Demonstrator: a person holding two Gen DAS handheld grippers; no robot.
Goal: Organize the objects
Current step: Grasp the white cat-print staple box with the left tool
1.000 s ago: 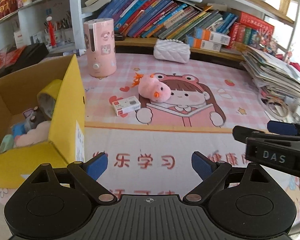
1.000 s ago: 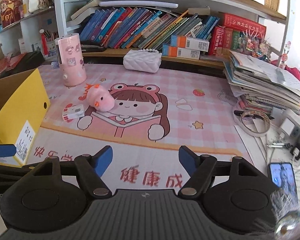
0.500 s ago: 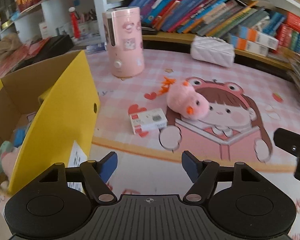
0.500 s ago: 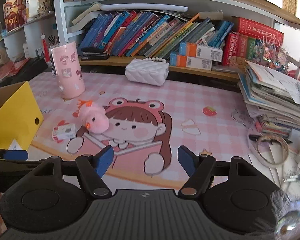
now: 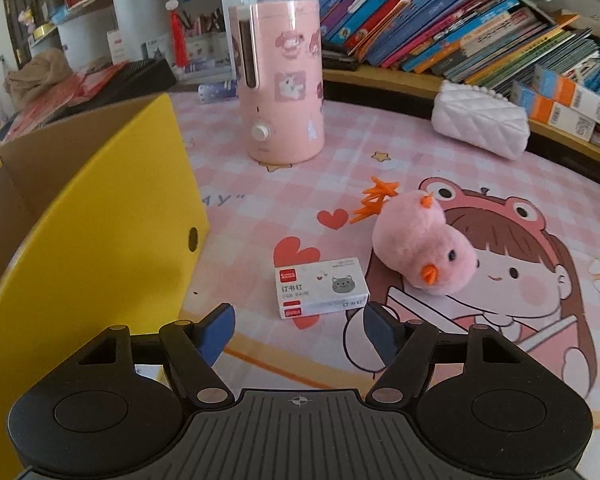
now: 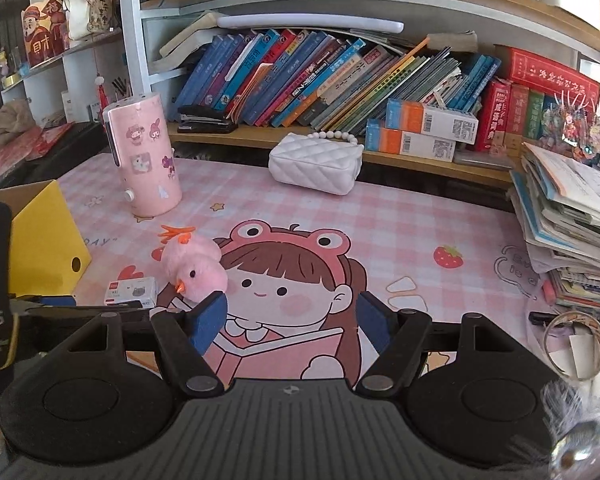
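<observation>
A small white staple box (image 5: 321, 287) with a red label lies on the pink desk mat, just ahead of my open, empty left gripper (image 5: 299, 330). It also shows in the right wrist view (image 6: 132, 291). A pink plush chick (image 5: 422, 251) lies right of the box; it also shows in the right wrist view (image 6: 194, 266). A yellow cardboard box (image 5: 88, 232) stands open at the left. My right gripper (image 6: 290, 320) is open and empty, above the mat, right of the chick.
A pink cylindrical humidifier (image 5: 280, 80) stands behind the box. A white quilted purse (image 6: 316, 164) lies by the bookshelf (image 6: 340, 80). A stack of books and papers (image 6: 568, 216) sits at the right edge, with a tape ring (image 6: 576, 344) in front.
My left gripper has moved forward and left toward the staple box, which now lies just ahead of its fingers. My right gripper has also moved forward over the mat.
</observation>
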